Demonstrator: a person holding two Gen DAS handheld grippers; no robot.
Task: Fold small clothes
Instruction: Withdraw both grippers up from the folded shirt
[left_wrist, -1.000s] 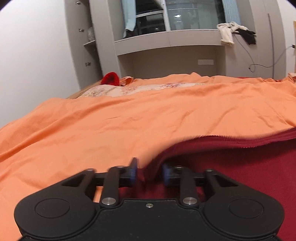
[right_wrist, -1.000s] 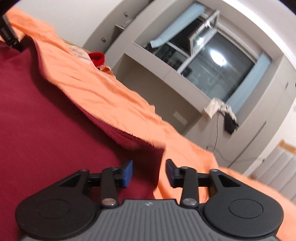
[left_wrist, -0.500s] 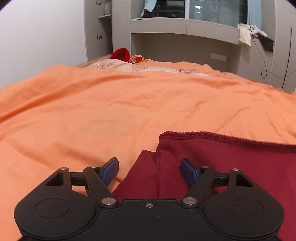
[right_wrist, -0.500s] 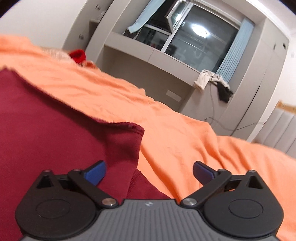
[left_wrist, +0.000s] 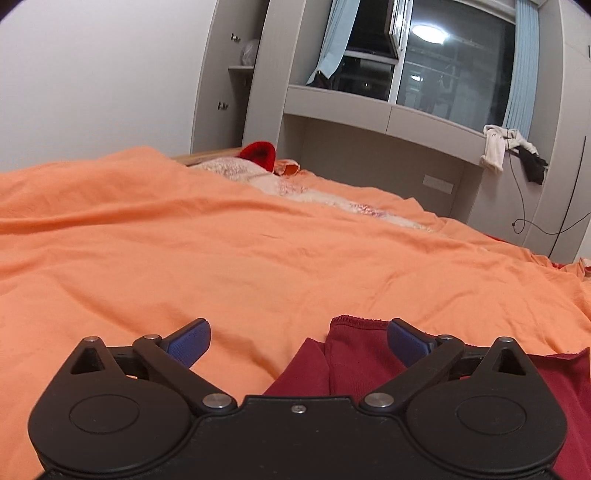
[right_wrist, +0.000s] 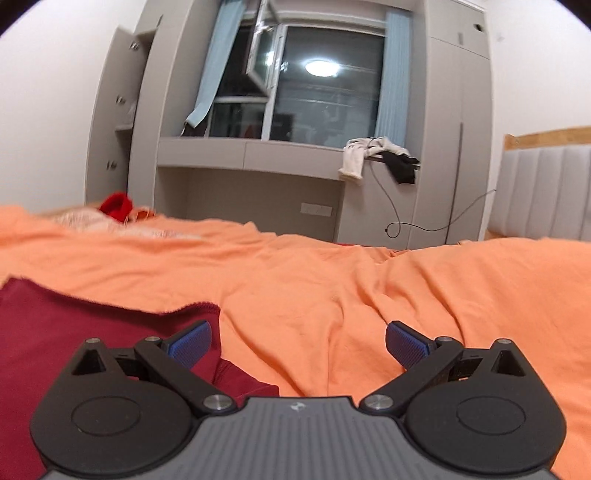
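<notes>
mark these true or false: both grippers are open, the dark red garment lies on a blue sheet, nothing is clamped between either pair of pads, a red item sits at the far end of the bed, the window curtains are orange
1. Both the left gripper and the right gripper are open. True.
2. The dark red garment lies on a blue sheet. False: the sheet is orange.
3. Nothing is clamped between either pair of pads. True.
4. A red item sits at the far end of the bed. True.
5. The curtains are orange. False: they are pale blue.

Matt orange cotton sheet, softly creased. Dark red knit garment, ribbed hem. Smooth grey laminate cabinet. Glossy window glass.
</notes>
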